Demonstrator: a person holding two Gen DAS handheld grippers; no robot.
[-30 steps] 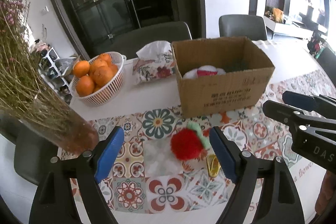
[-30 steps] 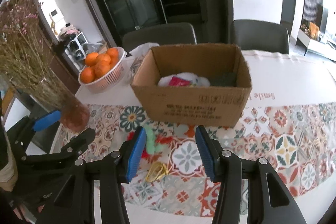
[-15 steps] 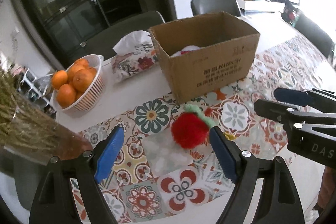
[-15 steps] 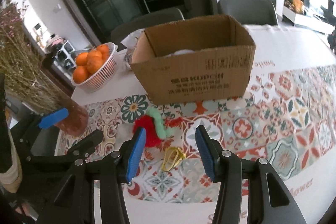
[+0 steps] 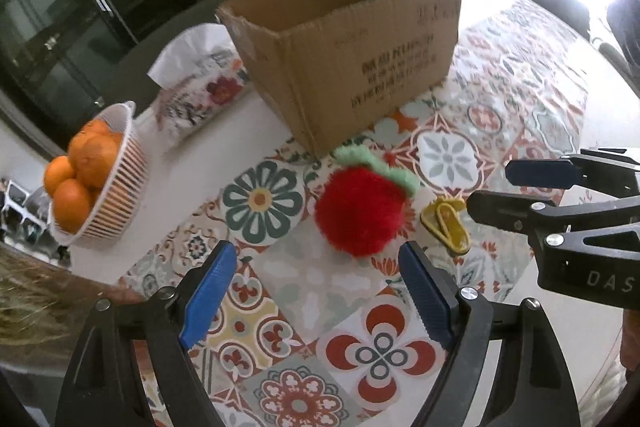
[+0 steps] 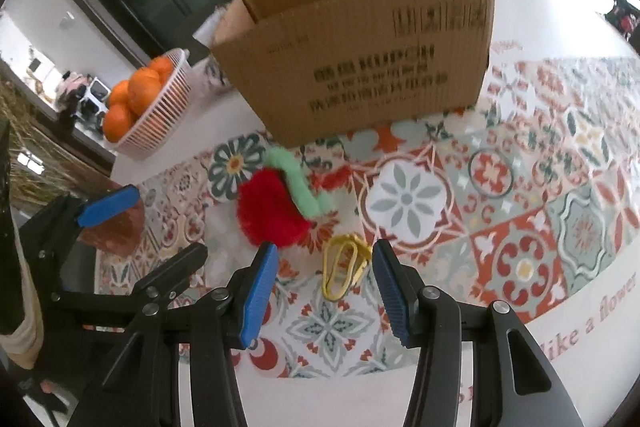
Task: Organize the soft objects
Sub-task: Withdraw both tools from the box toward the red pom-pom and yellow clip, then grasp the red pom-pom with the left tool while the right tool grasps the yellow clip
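Observation:
A fluffy red plush strawberry with a green top (image 5: 362, 211) (image 6: 276, 209) lies on the patterned tablecloth in front of a cardboard box (image 5: 352, 63) (image 6: 360, 67). A small yellow soft piece (image 5: 445, 225) (image 6: 344, 265) lies just right of it. My left gripper (image 5: 318, 293) is open and empty, just short of the strawberry. My right gripper (image 6: 324, 285) is open and empty, its fingertips either side of the yellow piece. The right gripper shows at the right of the left wrist view (image 5: 532, 193). The box's inside is hidden.
A white basket of oranges (image 5: 100, 175) (image 6: 148, 103) stands at the left. A floral tissue box (image 5: 196, 91) sits behind, left of the cardboard box. A vase of dried flowers (image 6: 112, 223) is at the near left. Chairs stand beyond the table.
Both grippers have dropped lower and moved forward towards the strawberry and yellow piece. The box's contents have gone out of sight behind its wall.

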